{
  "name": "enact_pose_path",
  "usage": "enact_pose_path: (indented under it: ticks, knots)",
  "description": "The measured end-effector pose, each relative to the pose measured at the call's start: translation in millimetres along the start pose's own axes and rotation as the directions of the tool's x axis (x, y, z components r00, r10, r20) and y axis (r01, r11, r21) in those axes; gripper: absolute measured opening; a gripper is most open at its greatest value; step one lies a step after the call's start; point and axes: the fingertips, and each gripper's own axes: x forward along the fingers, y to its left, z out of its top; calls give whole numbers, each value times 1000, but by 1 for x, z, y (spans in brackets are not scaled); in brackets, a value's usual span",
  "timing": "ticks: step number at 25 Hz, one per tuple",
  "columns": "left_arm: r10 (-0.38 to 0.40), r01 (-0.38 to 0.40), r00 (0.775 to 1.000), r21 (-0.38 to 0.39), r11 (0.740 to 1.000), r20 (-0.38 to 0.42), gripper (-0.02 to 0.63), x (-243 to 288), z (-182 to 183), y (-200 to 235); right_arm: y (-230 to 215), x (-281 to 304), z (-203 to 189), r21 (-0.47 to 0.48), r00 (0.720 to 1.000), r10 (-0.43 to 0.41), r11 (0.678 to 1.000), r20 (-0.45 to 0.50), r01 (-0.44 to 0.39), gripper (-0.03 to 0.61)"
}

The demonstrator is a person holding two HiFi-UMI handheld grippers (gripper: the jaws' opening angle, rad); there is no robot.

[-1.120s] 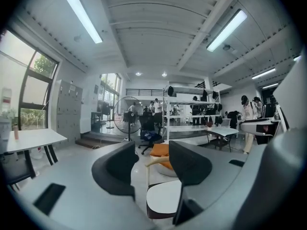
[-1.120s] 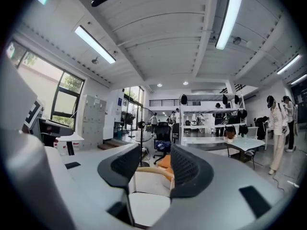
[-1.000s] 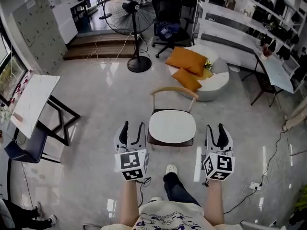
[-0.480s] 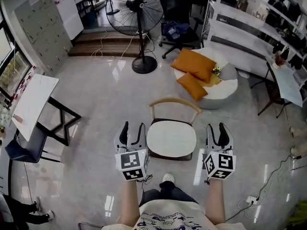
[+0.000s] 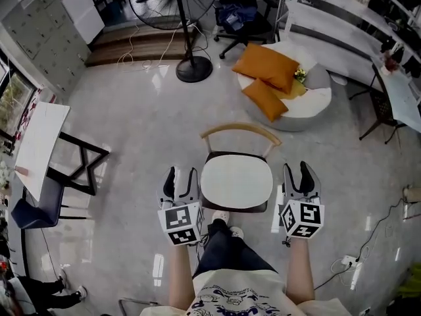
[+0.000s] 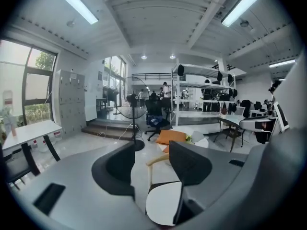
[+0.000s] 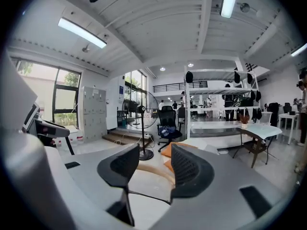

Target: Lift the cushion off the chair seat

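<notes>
A white, rounded seat cushion (image 5: 237, 182) lies on a wooden chair with a curved backrest (image 5: 240, 131), straight ahead of me in the head view. My left gripper (image 5: 182, 171) hangs just off the seat's left edge, open, with nothing between its jaws. My right gripper (image 5: 297, 168) is off the seat's right edge, its jaws opening and empty. Neither touches the cushion. In the left gripper view the cushion (image 6: 163, 202) shows low between the jaws of the left gripper (image 6: 151, 164). In the right gripper view the cushion (image 7: 144, 212) lies below the right gripper (image 7: 151, 169).
A pedestal fan (image 5: 191, 71) stands at the back. A round white pouf (image 5: 309, 110) with orange pillows (image 5: 266, 64) sits behind the chair. A white desk (image 5: 39, 143) is at left, cables (image 5: 342, 262) lie at right. My legs (image 5: 223, 249) are at the chair's front.
Both grippers have moved forward and down toward the chair. They now flank the seat's two sides instead of hanging in front of it. Both jaws stay apart.
</notes>
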Motion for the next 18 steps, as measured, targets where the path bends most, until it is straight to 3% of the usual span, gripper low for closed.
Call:
enact_pose_path:
  ticks: [9, 18]
  knots:
    - [-60, 59, 985, -11, 998, -163, 219, 106, -68, 4, -15, 87, -80, 12, 986, -19, 1000, -163, 21, 225]
    - [-107, 107, 930, -20, 994, -352, 224, 214, -166, 9, -35, 168, -197, 52, 931, -47, 996, -361, 70, 233]
